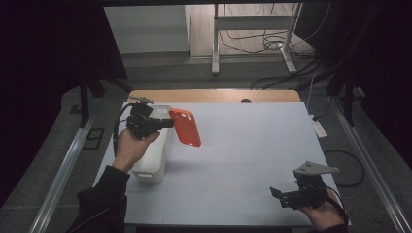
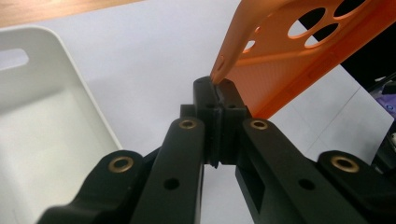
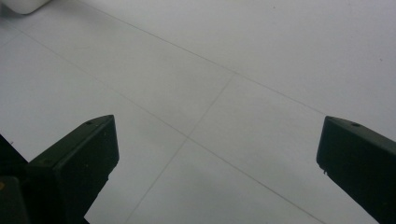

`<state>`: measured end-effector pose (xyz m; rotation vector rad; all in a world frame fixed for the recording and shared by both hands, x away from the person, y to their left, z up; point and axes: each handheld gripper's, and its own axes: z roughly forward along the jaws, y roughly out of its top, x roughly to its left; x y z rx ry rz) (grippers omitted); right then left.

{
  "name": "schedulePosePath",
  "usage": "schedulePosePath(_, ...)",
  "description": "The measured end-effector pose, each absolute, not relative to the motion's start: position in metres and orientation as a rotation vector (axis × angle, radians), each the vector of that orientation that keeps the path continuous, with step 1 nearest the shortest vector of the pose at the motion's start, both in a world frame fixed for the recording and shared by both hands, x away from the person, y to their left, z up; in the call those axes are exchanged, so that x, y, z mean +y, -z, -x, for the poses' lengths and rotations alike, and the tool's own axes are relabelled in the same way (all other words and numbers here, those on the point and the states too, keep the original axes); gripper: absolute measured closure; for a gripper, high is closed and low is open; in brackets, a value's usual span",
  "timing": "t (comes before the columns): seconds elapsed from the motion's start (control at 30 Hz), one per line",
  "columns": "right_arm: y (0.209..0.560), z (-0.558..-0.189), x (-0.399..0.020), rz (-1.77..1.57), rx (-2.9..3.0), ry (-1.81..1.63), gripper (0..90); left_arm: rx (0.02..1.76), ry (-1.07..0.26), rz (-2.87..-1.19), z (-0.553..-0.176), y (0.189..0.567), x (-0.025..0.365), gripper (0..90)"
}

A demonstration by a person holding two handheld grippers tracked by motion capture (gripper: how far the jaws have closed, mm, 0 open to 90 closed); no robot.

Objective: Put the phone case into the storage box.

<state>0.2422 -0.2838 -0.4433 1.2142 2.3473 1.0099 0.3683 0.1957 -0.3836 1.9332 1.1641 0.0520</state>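
Note:
An orange phone case (image 1: 185,126) with round camera holes hangs in the air beside the white bin (image 1: 159,160) at the table's left. My left gripper (image 1: 167,123) is shut on the case's edge. In the left gripper view the jaws pinch the rim of the orange phone case (image 2: 299,60), with the white bin (image 2: 42,130) to their left. Low at the table's front right, my right gripper (image 1: 278,195) is open and holds nothing. The right gripper (image 3: 217,154) looks down on bare white tabletop between its wide jaws.
The white table (image 1: 252,145) has a wooden strip (image 1: 214,95) along its far edge. A metal stand (image 1: 252,29) and cables lie on the floor beyond. A corner of the white bin (image 3: 23,4) shows at the right gripper view's top left.

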Motion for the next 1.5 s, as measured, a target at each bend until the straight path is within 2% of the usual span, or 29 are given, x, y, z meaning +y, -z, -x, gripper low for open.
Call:
schedulePosePath(0.57,0.445,-0.230,-0.304,-1.291,2.295,-0.986,0.0,1.222,-0.048,-1.908,-0.385,0.371,0.215,89.2)
schedulePosePath(1.5,0.445,-0.227,-0.306,-1.288,2.264,-1.012,0.0,1.360,-0.155,-1.860,-0.412,0.354,0.256,89.2)
